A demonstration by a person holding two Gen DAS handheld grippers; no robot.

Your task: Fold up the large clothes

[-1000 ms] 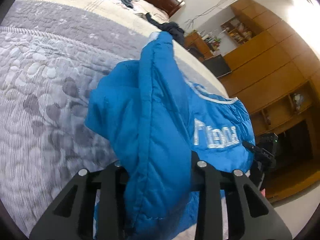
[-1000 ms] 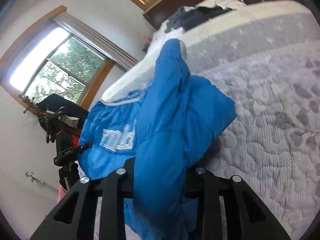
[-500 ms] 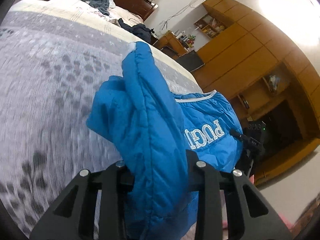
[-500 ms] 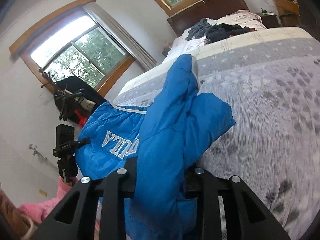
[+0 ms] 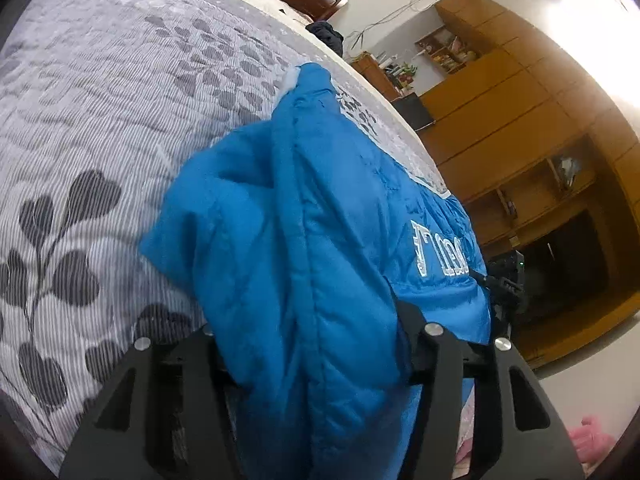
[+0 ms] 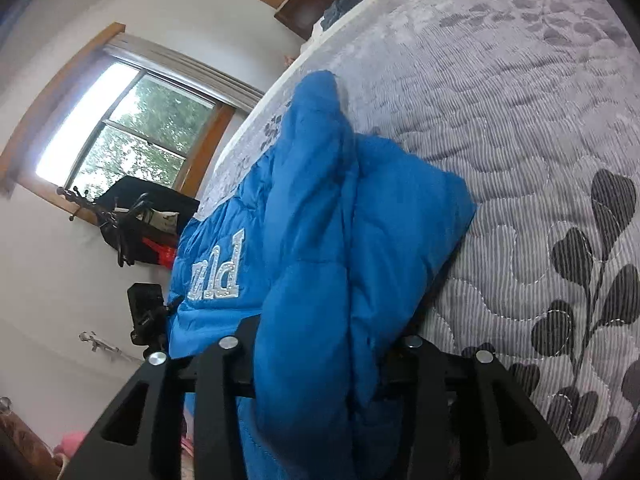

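Both tongs are clamped on the blue padded jacket (image 5: 304, 264), each with a thick bunch of its fabric filling the gap between the fingers: the left tongs (image 5: 316, 344) hold one side, the right tongs (image 6: 320, 360) the other. The white lettering on the jacket shows between the two grips, turned toward the near edge of the bed (image 5: 100, 120).

Compared with half a second ago, both views sit much closer to the grey leaf-patterned quilt (image 6: 540, 160); the leaf prints loom large and the room beyond the bed takes up less of each view. The jacket's free part, which hung above the quilt, now appears to rest on it, its far tip lying toward the middle of the bed, while the gripped edge stays lifted near the bed's near side.

As a judgement, the garment is being laid down on the bed for spreading or a first fold, so the task seems early. The fabric is bulky and bunched, so it probably needs smoothing before any fold holds.
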